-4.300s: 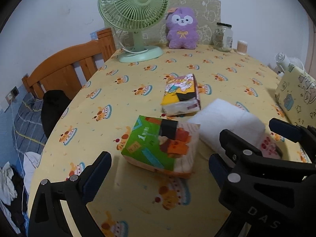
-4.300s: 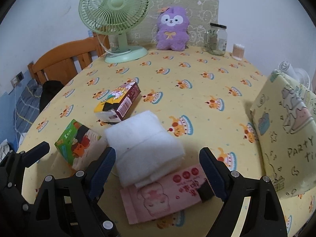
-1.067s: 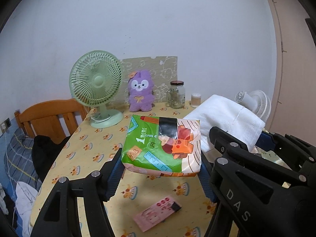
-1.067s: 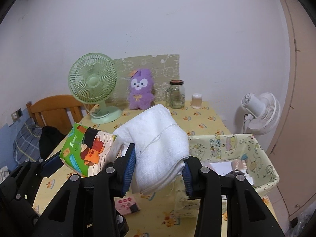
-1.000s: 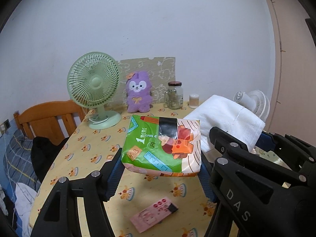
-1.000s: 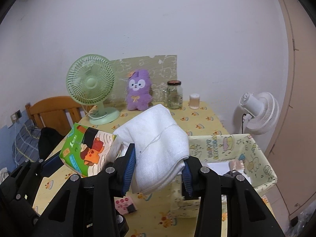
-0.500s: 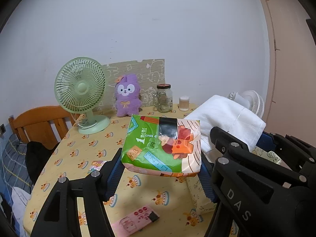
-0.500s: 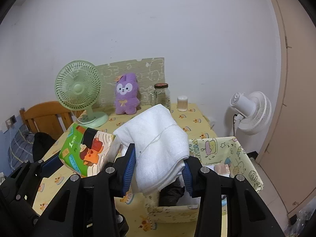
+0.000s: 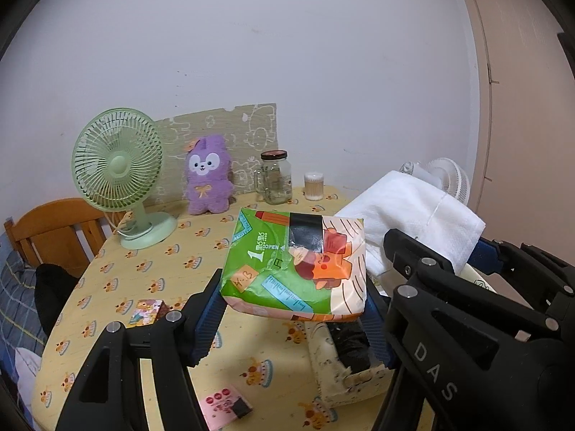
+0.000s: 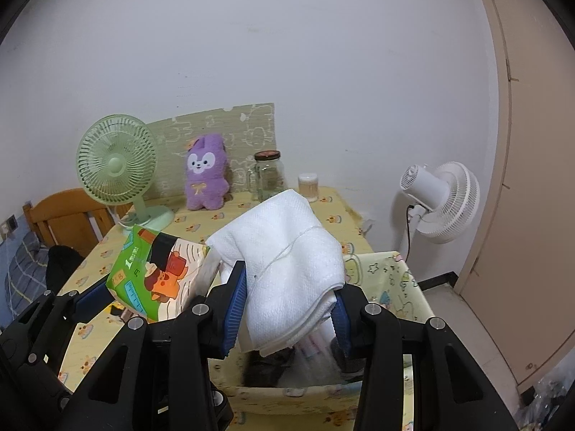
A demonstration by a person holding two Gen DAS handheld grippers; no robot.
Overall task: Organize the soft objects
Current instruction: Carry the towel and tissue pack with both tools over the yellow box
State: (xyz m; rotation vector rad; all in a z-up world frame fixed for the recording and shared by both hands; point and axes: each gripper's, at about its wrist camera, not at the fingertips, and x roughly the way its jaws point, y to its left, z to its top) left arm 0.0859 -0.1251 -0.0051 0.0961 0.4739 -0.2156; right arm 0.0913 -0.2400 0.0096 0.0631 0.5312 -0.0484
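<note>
Tongs come first: two of them, one in each hand, and each one pinches one soft thing. The left tongs (image 9: 294, 309) squeeze a green tissue pack (image 9: 294, 265) from both sides with their blue pads, and the pack sits flat between them, up in the air over the table (image 9: 201, 248). The right tongs (image 10: 289, 309) pinch a folded white towel (image 10: 284, 251), which bulges up above the pads and droops down a little below them. The two tongs are side by side, and the pack and the towel almost touch.

One box (image 10: 388, 273) with yellow cartoon walls stands under the right tongs. Inside it lie something dark and a pink thing, but they are too blurry to name. The towel hangs just above the open top of the box. The pack is over the table, by the box's left edge.

Two more small packs lie on the table: a pink one (image 9: 224, 406) near the front edge and a colourful one (image 9: 145, 312) farther left.

At the back of the table stand one green fan (image 9: 118, 172), one purple bunny (image 9: 208, 176), one glass jar (image 9: 275, 177) and one small tub (image 9: 313, 186). One white fan (image 10: 442, 201) stands off the table on the right. One wooden chair (image 9: 54, 230) is on the left.
</note>
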